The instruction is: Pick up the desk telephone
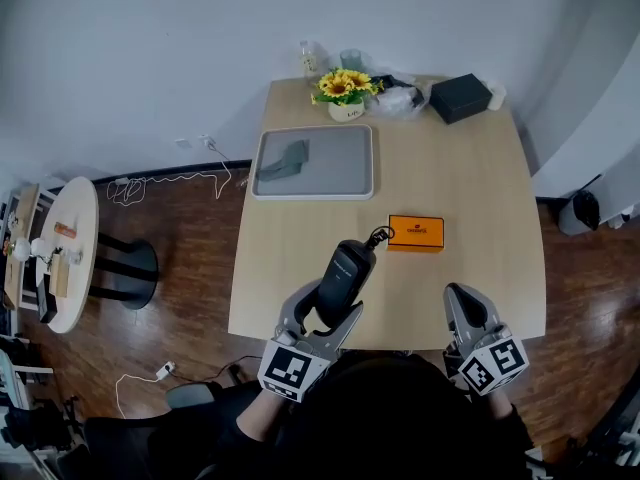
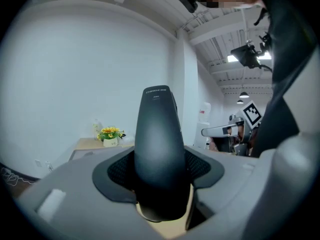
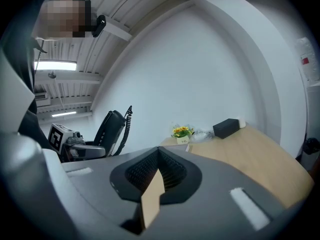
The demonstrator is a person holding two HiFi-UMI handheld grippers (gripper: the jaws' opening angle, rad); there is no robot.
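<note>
The desk telephone shows as a black handset (image 1: pixel 345 271) with a coiled cord (image 1: pixel 380 235) at its far end. It is held tilted above the near part of the wooden table (image 1: pixel 480 198). My left gripper (image 1: pixel 330 313) is shut on the handset's lower end. In the left gripper view the handset (image 2: pixel 157 144) stands up between the jaws of my left gripper (image 2: pixel 160 184) and fills the middle. My right gripper (image 1: pixel 462 303) hovers at the table's near edge, shut with nothing in it. In the right gripper view, its pads (image 3: pixel 167 171) meet, and the handset (image 3: pixel 111 126) shows at the left.
An orange box (image 1: pixel 416 232) lies just beyond the handset. A grey tray (image 1: pixel 340 183) holding a grey cloth (image 1: pixel 285 158) sits at the far left of the table. A sunflower pot (image 1: pixel 345 93), a plastic bag (image 1: pixel 398 99) and a black box (image 1: pixel 460 97) line the far edge.
</note>
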